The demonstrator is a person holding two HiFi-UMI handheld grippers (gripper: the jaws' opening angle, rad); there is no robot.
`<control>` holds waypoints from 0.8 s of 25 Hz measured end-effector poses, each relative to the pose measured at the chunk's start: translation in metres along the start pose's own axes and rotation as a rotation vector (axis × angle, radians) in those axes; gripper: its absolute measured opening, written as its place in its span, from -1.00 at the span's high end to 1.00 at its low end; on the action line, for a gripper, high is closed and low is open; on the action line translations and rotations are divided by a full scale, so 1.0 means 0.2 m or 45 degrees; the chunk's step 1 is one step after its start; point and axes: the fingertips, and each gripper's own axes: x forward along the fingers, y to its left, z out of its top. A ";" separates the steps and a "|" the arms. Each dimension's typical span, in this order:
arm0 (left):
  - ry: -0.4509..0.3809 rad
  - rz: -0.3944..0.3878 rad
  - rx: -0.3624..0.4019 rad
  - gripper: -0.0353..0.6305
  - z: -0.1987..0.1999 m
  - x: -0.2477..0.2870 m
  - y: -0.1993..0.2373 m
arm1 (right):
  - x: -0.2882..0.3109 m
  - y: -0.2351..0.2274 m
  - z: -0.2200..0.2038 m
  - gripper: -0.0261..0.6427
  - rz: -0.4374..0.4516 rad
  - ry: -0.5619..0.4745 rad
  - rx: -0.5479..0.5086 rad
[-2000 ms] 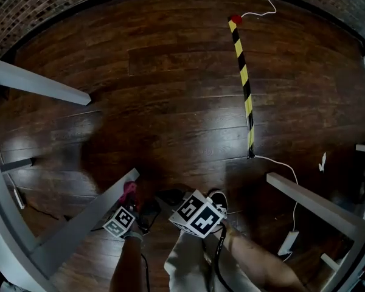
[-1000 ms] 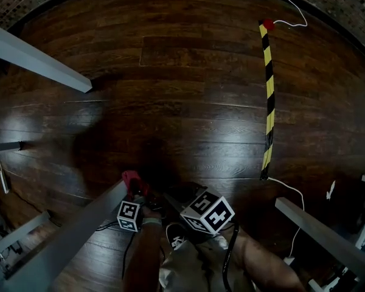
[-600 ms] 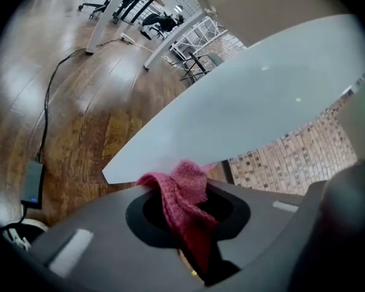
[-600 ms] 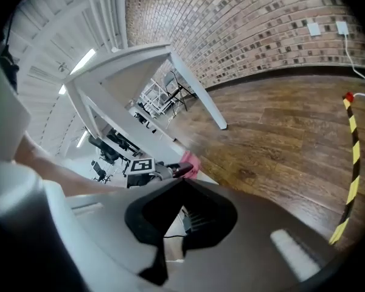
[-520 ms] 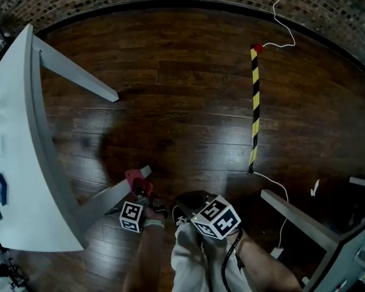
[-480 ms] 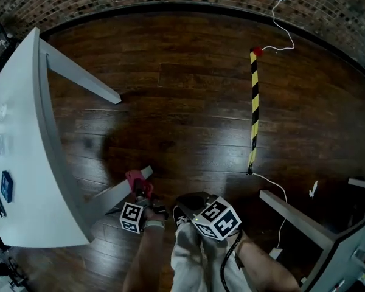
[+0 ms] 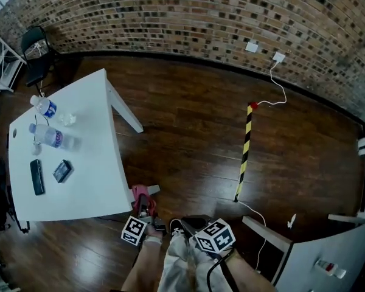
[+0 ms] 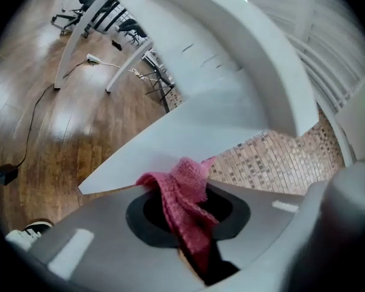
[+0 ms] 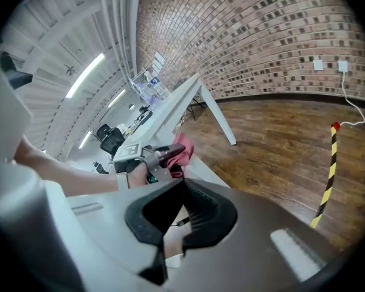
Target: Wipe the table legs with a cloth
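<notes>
A pink cloth [image 7: 139,194] hangs from my left gripper [image 7: 144,207], which is shut on it. It sits beside the top of the near table leg [image 7: 152,189], under the corner of the white table [image 7: 91,181]. In the left gripper view the cloth [image 8: 185,202] bunches out of the shut left gripper [image 8: 194,245], against the slanting white leg [image 8: 188,132]. My right gripper [image 7: 191,224] is shut and empty, just right of the left one. The right gripper view shows its jaws [image 9: 172,227] closed, with the left gripper [image 9: 164,157] and cloth [image 9: 184,149] ahead.
On the table top lie two water bottles [image 7: 46,135], a black phone [image 7: 37,176] and a small blue item [image 7: 62,171]. A yellow-black strip [image 7: 244,154] and a white cable [image 7: 278,84] lie on the wooden floor. Another white table [image 7: 328,257] stands lower right; a chair [image 7: 34,44] stands far left.
The view and both grippers have risen from floor level under the table to above the table top. The left gripper carried the cloth up along the near leg. Both stayed shut.
</notes>
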 end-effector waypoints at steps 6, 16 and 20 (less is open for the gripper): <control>-0.082 0.051 -0.051 0.69 0.09 -0.19 -0.07 | 0.02 0.11 0.05 0.92 -0.128 0.164 -0.020; 0.187 0.195 0.472 0.70 0.21 -0.33 -0.04 | 0.00 0.45 0.17 0.92 -0.112 0.288 -0.186; 0.239 0.218 0.580 0.70 0.32 -0.40 0.00 | 0.03 0.55 0.11 0.92 -0.091 0.329 -0.231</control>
